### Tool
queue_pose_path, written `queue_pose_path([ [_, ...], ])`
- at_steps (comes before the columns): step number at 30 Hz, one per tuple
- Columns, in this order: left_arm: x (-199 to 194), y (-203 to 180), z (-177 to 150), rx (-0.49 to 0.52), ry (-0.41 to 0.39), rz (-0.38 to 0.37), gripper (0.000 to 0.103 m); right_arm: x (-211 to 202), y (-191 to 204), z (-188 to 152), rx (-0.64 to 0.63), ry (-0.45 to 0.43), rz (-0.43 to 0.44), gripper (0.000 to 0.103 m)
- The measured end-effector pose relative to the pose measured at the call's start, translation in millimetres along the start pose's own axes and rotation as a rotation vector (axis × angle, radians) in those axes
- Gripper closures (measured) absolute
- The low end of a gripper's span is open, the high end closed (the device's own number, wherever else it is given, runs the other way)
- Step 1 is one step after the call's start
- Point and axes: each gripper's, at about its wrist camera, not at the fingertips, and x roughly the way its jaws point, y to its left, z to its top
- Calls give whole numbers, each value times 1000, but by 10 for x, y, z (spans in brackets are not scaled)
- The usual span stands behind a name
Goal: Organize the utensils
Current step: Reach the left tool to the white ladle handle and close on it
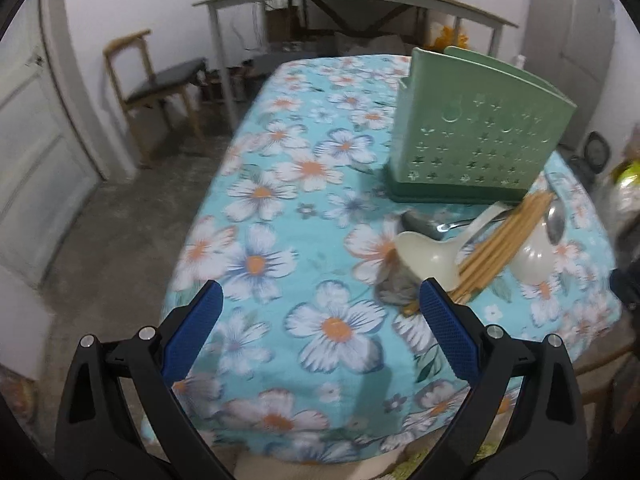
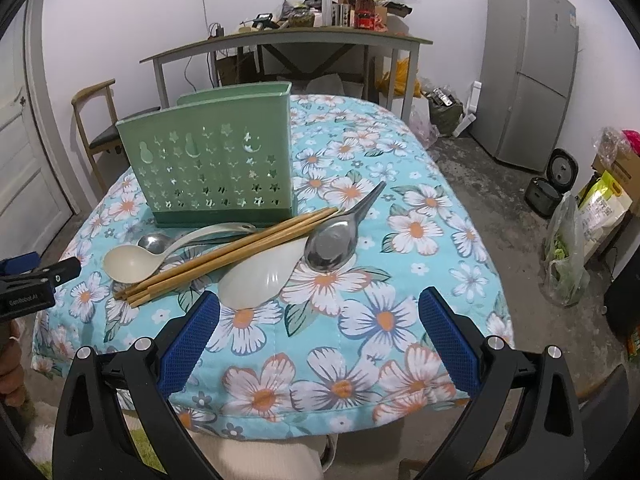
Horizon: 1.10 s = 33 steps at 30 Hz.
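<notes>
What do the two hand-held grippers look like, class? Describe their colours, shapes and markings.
Each gripper, left gripper and right gripper, has two black plastic arms with triangular cut-outs and round silver bolts, tipped by blue pads with a fine grid texture. White lettering, too small to read surely, shows on the left gripper's black body.

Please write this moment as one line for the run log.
left gripper open, empty | right gripper open, empty | chopsticks, spoons on table | green holder upright
</notes>
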Motion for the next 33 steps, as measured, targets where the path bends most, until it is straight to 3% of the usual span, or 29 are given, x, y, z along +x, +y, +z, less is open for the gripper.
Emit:
queue_pose_path([
  [11, 546, 3, 98, 20, 25, -124, 8, 436, 52, -8, -14, 89, 40, 6],
  [15, 754, 89, 96, -10, 77, -141, 8, 607, 104, -46, -39, 124, 48, 6],
  [23, 879, 21, 70, 56, 94, -82, 8, 860, 157, -88, -46, 170, 79, 6],
  [33, 888, 19, 52, 54, 84, -84, 8, 910, 157, -131, -49, 157, 109, 6],
])
